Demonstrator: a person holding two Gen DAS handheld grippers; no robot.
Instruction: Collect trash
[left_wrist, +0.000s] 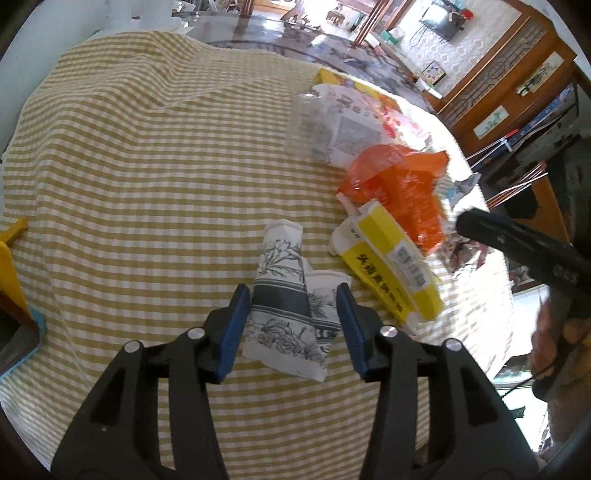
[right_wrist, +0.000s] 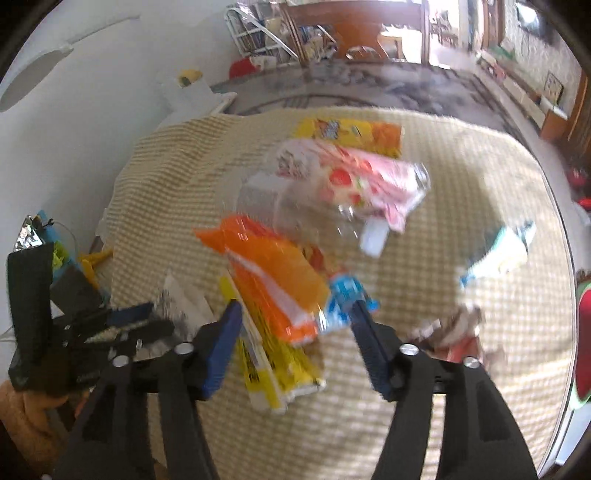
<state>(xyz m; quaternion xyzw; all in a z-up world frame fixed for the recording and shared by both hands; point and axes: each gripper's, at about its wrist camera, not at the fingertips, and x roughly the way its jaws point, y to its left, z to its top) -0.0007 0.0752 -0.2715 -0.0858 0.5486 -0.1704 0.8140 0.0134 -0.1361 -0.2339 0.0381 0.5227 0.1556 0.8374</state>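
Two flattened paper cups with a grey flower print lie on the yellow checked tablecloth. My left gripper stands open around them, one blue pad on each side. To their right lie a yellow carton, an orange wrapper and a clear plastic cup. The right wrist view is blurred. In it my right gripper hangs open above the orange wrapper and the yellow carton, gripping nothing. A black finger of the right gripper shows at the right of the left wrist view.
More litter lies further back: a pink wrapper, a yellow snack bag, a blue wrapper, a white and teal wrapper. A yellow object sits at the table's left edge. The round table's edge curves down the right.
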